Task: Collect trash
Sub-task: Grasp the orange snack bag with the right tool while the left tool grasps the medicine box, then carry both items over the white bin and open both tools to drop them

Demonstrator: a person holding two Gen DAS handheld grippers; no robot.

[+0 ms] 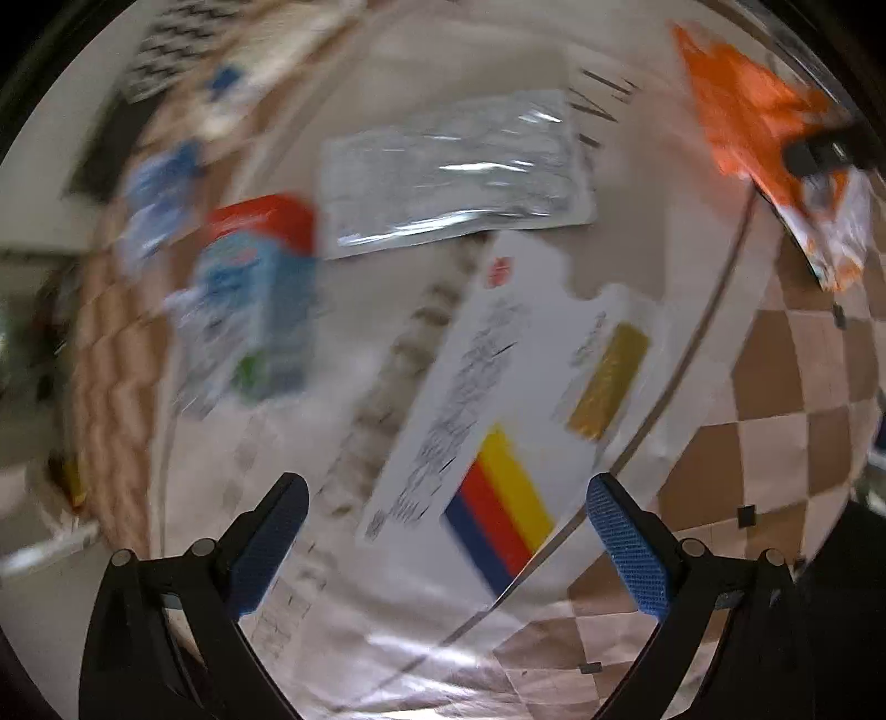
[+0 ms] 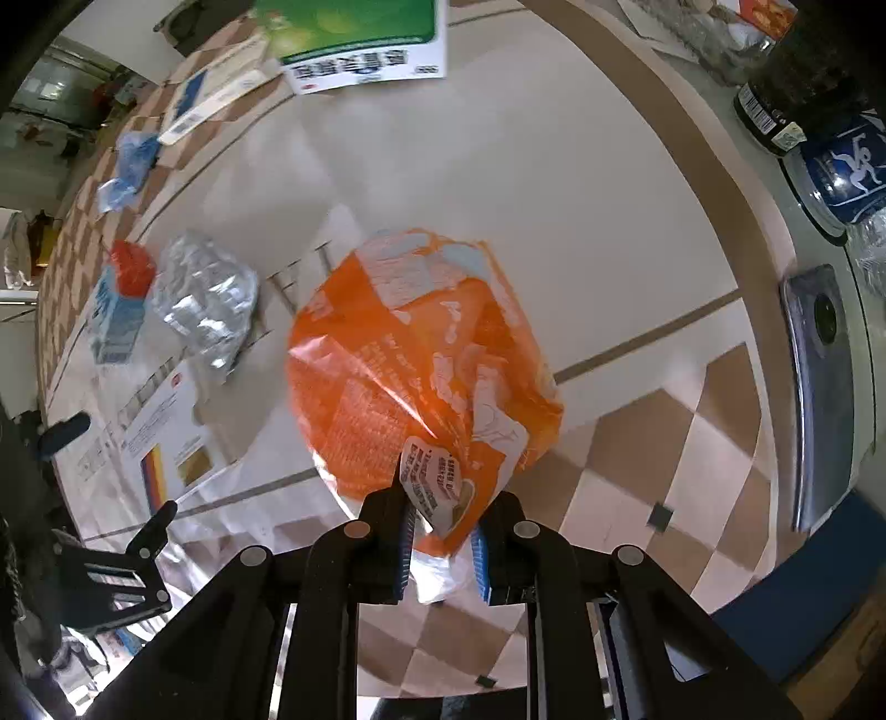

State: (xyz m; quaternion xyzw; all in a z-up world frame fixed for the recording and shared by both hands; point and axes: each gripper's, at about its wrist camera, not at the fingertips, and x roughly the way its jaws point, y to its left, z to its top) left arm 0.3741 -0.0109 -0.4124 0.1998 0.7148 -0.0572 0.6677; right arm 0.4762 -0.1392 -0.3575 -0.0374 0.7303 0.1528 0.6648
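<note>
My right gripper (image 2: 441,545) is shut on an orange snack bag (image 2: 421,360) and holds it above the table; the bag also shows in the left wrist view (image 1: 758,127). My left gripper (image 1: 446,531) is open and empty, hovering over a white flattened card package with red, yellow and blue stripes (image 1: 498,399). Beyond it lie a silver foil wrapper (image 1: 454,171) and a blue carton with a red top (image 1: 260,293). The left view is motion-blurred.
A green and white box (image 2: 360,39), a blue crumpled wrapper (image 2: 124,166) and a flat white card (image 2: 216,94) lie at the far side. A dark jar (image 2: 797,83), a blue-labelled bottle (image 2: 847,166) and a phone (image 2: 825,387) stand at the right.
</note>
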